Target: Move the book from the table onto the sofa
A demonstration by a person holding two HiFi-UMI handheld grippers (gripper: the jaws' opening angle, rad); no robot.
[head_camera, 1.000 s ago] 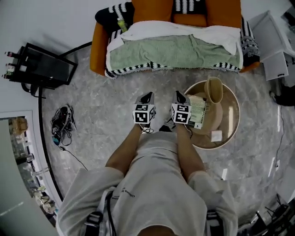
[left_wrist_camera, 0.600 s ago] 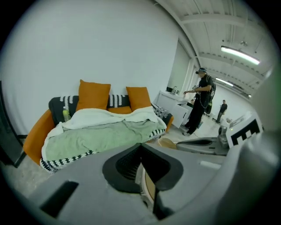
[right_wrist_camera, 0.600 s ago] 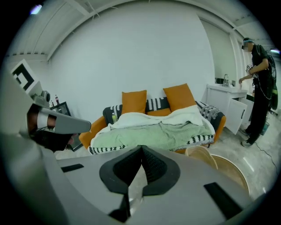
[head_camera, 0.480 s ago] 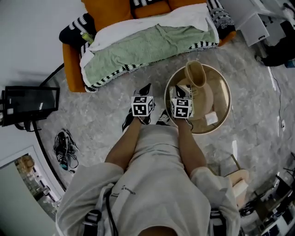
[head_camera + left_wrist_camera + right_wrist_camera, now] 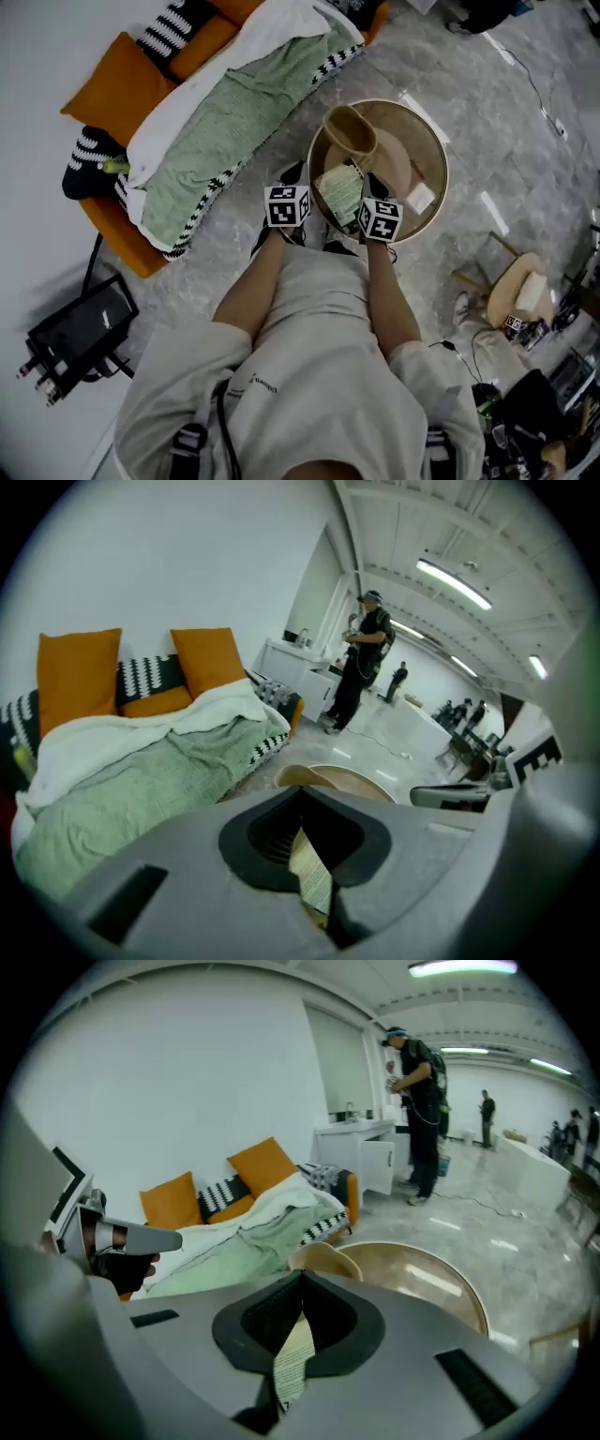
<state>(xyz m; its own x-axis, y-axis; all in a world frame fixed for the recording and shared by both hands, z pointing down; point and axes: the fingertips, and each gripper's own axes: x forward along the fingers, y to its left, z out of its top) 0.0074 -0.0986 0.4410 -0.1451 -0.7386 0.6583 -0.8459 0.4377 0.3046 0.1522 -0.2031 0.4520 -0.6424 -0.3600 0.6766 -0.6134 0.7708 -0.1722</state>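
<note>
Round table [image 5: 434, 155] bears the book [image 5: 339, 192] at twelve o'clock. Only our gripper views show left gripper [image 5: 302, 791] and right gripper [image 5: 302, 1283] clenched, empty. We see the sofa [image 5: 112, 89] swung to ten o'clock.

Left gripper [image 5: 294, 173], right gripper [image 5: 374, 181] outstretched; jaws together

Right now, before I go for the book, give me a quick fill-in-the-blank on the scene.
The book lies on the round ___, beside the tan vase.
The left gripper and the right gripper flank it, jaws ___.
A ___ blanket covers the orange sofa.
Missing: table; shut; green.
</note>
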